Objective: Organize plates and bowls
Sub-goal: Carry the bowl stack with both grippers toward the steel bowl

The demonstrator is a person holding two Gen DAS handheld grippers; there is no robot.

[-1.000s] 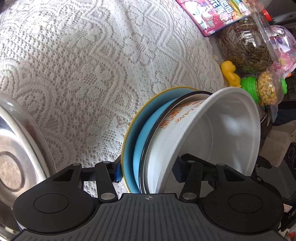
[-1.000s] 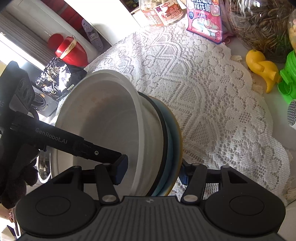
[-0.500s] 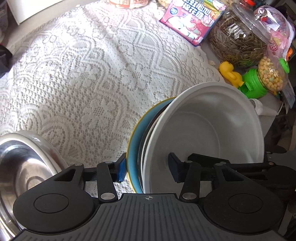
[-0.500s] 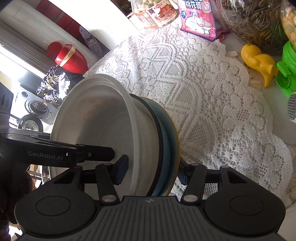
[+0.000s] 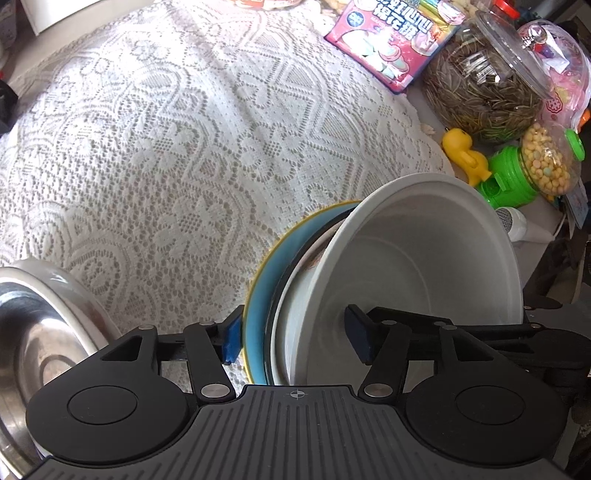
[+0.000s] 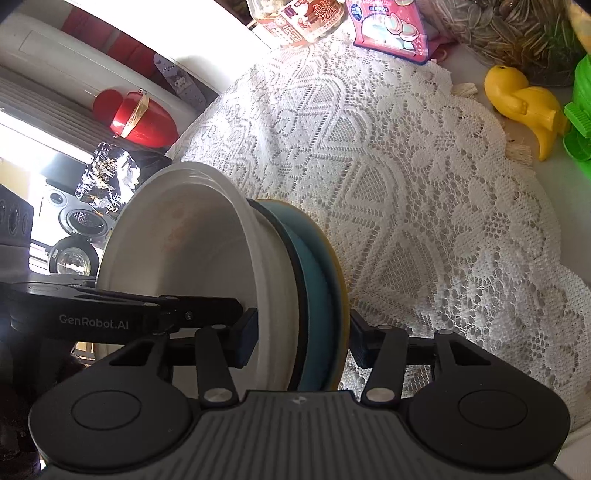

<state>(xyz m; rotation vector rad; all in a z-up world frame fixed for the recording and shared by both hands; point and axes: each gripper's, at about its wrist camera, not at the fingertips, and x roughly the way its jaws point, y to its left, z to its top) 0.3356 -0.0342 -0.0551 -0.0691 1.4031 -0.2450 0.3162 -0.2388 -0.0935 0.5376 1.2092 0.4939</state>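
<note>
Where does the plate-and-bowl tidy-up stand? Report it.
Done: the white bowl is nested on the blue plate as one stack.
In hand: the stack is tipped on edge over the lace cloth; the right gripper straddles it, jaws closing, while the left gripper is opening, its right finger clear of the bowl wall.
Left: the steel bowl sits apart, unstacked.

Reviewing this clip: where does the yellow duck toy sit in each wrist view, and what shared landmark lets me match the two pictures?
Left wrist view: the yellow duck toy is at right, above centre, just off the lace cloth's edge, beside the green dispenser.
Right wrist view: the yellow duck toy is at upper right, again off the cloth's edge.
Shared landmark: the pink snack packet at the top of both views.
</note>
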